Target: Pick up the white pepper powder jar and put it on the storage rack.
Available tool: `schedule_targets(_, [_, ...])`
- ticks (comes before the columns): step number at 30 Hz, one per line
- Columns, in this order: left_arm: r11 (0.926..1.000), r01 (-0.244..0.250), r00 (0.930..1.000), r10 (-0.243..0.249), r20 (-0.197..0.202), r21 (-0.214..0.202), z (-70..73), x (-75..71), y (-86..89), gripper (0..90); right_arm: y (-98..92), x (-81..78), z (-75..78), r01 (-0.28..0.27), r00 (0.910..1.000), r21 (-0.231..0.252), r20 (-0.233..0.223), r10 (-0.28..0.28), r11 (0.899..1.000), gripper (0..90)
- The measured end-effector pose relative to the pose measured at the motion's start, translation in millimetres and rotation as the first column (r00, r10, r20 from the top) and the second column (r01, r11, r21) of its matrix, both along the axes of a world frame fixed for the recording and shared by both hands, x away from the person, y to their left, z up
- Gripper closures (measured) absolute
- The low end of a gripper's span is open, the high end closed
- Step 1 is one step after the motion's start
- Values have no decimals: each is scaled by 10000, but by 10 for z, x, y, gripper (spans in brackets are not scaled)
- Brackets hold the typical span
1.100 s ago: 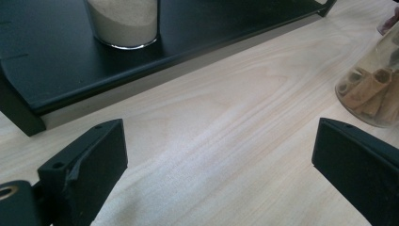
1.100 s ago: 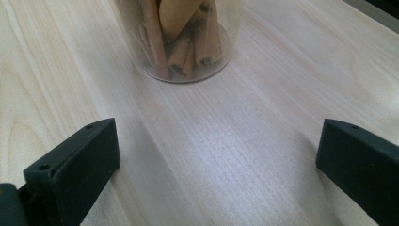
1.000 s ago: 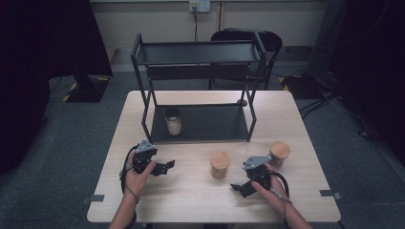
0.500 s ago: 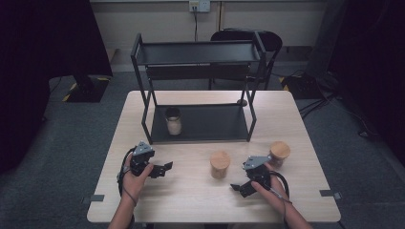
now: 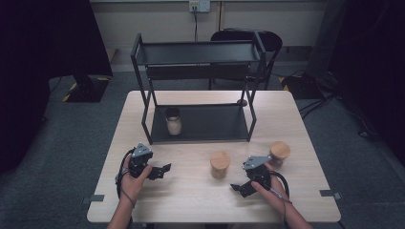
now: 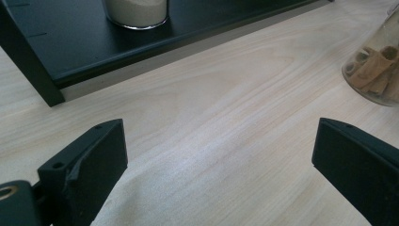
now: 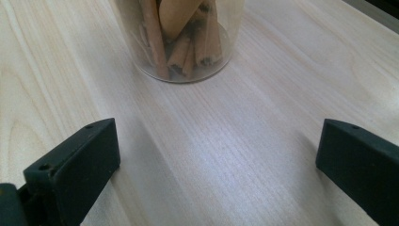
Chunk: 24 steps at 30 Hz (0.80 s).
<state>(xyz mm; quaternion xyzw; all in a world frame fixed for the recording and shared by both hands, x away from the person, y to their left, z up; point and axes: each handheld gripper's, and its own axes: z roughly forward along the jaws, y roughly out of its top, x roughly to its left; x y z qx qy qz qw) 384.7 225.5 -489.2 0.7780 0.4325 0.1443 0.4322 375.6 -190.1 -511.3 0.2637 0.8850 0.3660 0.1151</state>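
Two glass jars with wooden lids stand on the table in front of you, and the nearer one, the middle jar [image 5: 220, 164], sits between your grippers, just ahead of the rack's lower shelf edge. Your left gripper [image 5: 163, 170] points toward it with its jaws spread wide and nothing between them; your right gripper [image 5: 237, 187] rests beside it, jaws likewise parted and empty. The right gripper view shows the jar's clear wall [image 7: 181, 40] close ahead, packed with what look like cinnamon sticks.

Expect it to be light for its size, since the sticks are dry and loose, but the glass is hard, smooth and likely slippery under the pads, and it would break if dropped. Take it around the straight glass wall, below the lid, squarely across the widest part; the lid may only sit loosely, so it's a poor place to lift from.

The second jar [image 5: 279, 152] stands just behind your right hand, so mind your wrist when you move. A third jar [image 5: 173, 121], holding something pale and grainy, is on the bottom shelf of the black rack [image 5: 200, 125].

The table [image 5: 191, 200] is pale wood, flat and matt, standing on grey carpet, with a dark chair [image 5: 270, 40] behind and a wall socket above it.
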Motion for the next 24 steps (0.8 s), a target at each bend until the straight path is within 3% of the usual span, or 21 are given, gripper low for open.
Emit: schedule_targets(24, [9996, -265, 9996, 265, -24, -41, -57, -123, 188, 35, 0, 0, 0, 2, 10000, 0, -2, -2, 10000, 0])
